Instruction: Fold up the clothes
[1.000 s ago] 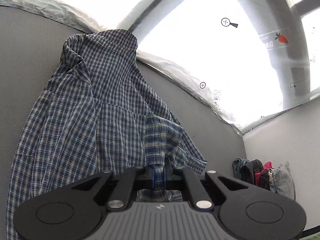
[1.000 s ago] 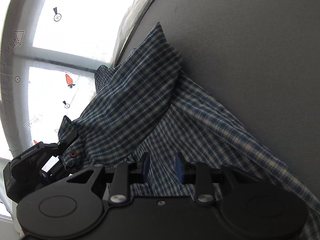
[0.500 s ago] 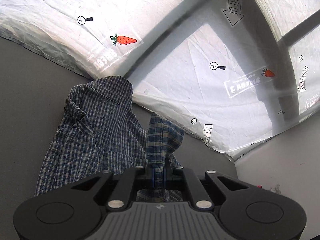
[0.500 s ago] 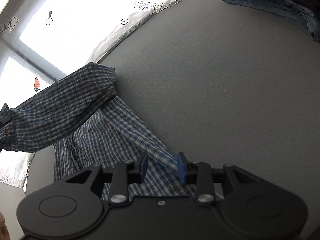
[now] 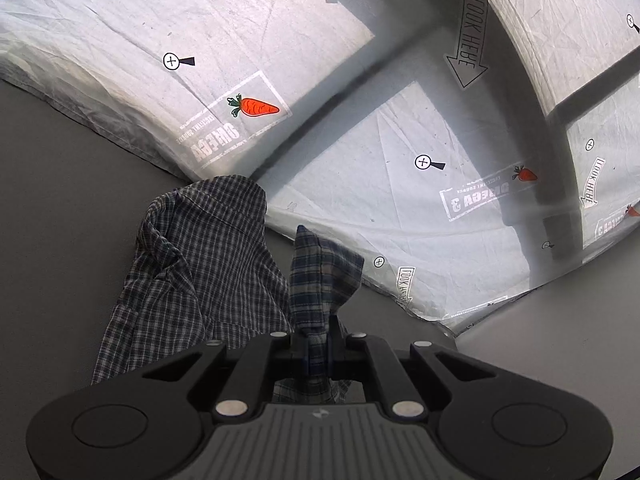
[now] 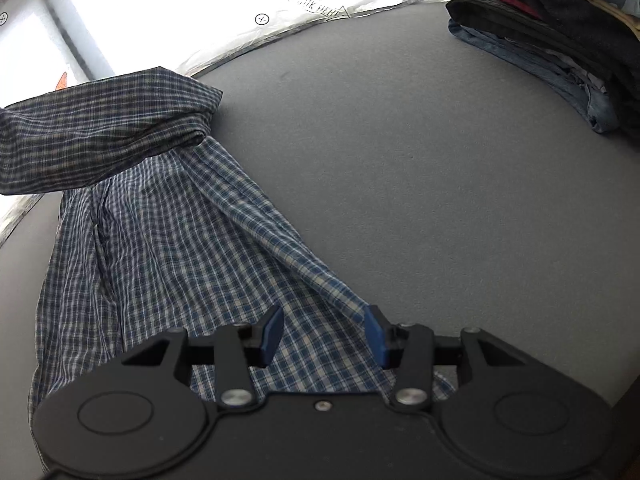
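Observation:
A blue-and-white checked shirt [image 6: 168, 248] lies partly spread on the grey table [image 6: 400, 160], its far end lifted off the surface. My left gripper [image 5: 318, 356] is shut on a bunched fold of the checked shirt [image 5: 208, 272], holding it up so cloth hangs below and to the left. My right gripper [image 6: 322, 334] hovers open just over the shirt's near hem, a folded edge of cloth running up to its right fingertip [image 6: 374, 330]. Nothing is pinched between its blue pads.
A stack of folded clothes [image 6: 560, 28] sits at the table's far right corner. A white printed sheet with carrots and arrows [image 5: 360, 120] covers the bright windows behind the table. Bare grey tabletop stretches between the shirt and the stack.
My left gripper has lifted and tilted upward with the shirt, so more window and less cloth show. My right gripper has pulled back toward the hem; the folded stack has come into view.

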A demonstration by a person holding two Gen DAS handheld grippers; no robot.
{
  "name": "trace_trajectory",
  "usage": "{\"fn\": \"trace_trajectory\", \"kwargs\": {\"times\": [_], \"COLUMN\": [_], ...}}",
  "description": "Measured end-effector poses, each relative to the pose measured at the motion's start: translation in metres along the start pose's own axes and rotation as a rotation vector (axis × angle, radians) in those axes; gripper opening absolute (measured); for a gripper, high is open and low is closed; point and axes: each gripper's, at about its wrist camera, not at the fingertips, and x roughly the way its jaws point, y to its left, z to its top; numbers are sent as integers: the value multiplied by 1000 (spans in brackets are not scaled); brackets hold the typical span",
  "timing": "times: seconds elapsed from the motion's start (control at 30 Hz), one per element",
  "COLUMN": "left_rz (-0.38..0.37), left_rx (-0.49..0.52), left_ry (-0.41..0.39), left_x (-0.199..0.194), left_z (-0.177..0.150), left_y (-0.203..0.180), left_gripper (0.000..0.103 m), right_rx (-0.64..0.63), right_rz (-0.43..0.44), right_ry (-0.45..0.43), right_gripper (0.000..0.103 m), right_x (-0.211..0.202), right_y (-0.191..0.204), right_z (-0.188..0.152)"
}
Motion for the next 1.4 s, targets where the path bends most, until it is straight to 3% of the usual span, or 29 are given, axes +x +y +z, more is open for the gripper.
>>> {"fn": "trace_trajectory", "kwargs": {"times": [0.17,0.33,0.57,0.63,0.7,0.73,0.77,1.07,1.23,1.4], "left_rz": [0,7,26,27,27,27,27,-21,-46,-15], "left_rx": [-1,-12,3,3,9,13,17,50,75,85], "left_ry": [-11,-23,-37,-35,-32,-30,-29,-89,-156,-201], "left_x": [-12,-24,-37,-38,-38,-38,-38,-42,-55,-65], "left_z": [3,14,31,35,39,41,43,79,105,120], "left_y": [12,25,37,40,42,43,43,30,18,23], "left_gripper": [7,7,7,7,7,7,7,7,7,7], "right_rx": [-77,-245,-351,-355,-373,-384,-391,-389,-340,-322], "right_rz": [-49,-184,-313,-298,-267,-256,-248,-206,-69,65], "right_ry": [-10,-40,-97,-79,-50,-35,-27,-87,-68,-19], "right_gripper": [46,46,47,46,33,12,2,0,0,0], "right_x": [-6,-2,0,3,7,10,11,-26,-41,-40], "right_y": [9,28,35,34,34,35,36,64,83,106], "right_z": [-12,-22,-15,-13,-13,-14,-14,-8,-14,-23]}}
